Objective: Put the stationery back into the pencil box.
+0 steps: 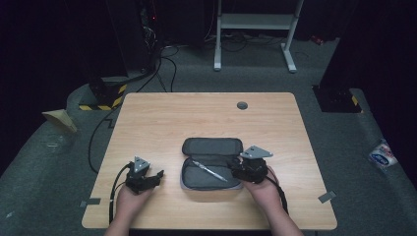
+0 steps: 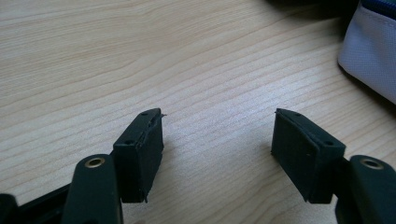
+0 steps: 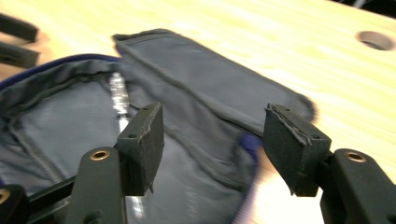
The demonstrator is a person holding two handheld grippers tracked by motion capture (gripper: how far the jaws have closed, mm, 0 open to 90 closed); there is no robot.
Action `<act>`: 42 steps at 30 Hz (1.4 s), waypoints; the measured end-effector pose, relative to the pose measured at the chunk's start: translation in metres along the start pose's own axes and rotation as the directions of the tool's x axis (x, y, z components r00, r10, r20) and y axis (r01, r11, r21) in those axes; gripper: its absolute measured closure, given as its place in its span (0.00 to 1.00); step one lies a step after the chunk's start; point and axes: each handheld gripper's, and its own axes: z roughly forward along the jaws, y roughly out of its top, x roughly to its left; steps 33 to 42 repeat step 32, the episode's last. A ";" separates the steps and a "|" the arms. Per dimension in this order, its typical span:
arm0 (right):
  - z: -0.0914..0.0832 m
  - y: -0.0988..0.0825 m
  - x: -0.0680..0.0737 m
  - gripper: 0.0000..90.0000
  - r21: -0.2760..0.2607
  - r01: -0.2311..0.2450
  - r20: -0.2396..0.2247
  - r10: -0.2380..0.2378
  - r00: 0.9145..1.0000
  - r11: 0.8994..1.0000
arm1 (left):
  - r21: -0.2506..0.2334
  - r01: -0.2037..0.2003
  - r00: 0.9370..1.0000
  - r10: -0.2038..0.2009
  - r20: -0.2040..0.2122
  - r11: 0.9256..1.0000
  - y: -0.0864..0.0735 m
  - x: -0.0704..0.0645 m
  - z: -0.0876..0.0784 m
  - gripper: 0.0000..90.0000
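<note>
- One grey fabric pencil case with a zip point(image 1: 212, 162) lies open on the light wooden table point(image 1: 162, 118), a little towards the person's side of the middle; its lid is folded back towards the far edge and its tray faces up.
- In the tray lies one slim silver pen point(image 1: 210, 170), slanted from upper left to lower right; nothing else in the case can be made out.
- In the right gripper view the pen point(image 3: 120, 100) is a blurred bright streak on the dark lining of the pencil case point(image 3: 196, 93).
- The right gripper point(image 1: 244, 166) sits at the case's right edge, touching or just above it; which, I cannot tell. Its jaws stand apart over the lining with nothing between the pads point(image 3: 147, 144).
- The left gripper point(image 1: 156, 176) rests on bare table left of the case, near it but apart; its jaws stand wide with only wood grain between them, and a pale outer corner of the case point(image 2: 373, 51) shows in the left gripper view.
- Count: one case, one pen, two grippers, one round grey cable hole point(image 1: 242, 105) near the table's far edge.
</note>
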 end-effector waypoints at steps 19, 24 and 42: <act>-0.034 -0.078 -0.065 0.38 0.087 -0.174 0.210 0.153 0.966 0.981 | -0.004 0.001 1.000 -0.001 0.000 1.000 0.000 0.000 0.001 0.38; -0.031 -0.093 -0.075 0.35 0.123 -0.208 0.217 0.178 0.960 0.970 | -0.004 0.002 1.000 -0.002 0.000 1.000 0.000 0.000 0.001 0.38; -0.030 -0.092 -0.074 0.34 0.128 -0.200 0.231 0.167 0.958 0.971 | -0.005 0.002 1.000 -0.002 -0.002 1.000 0.000 -0.001 0.000 0.38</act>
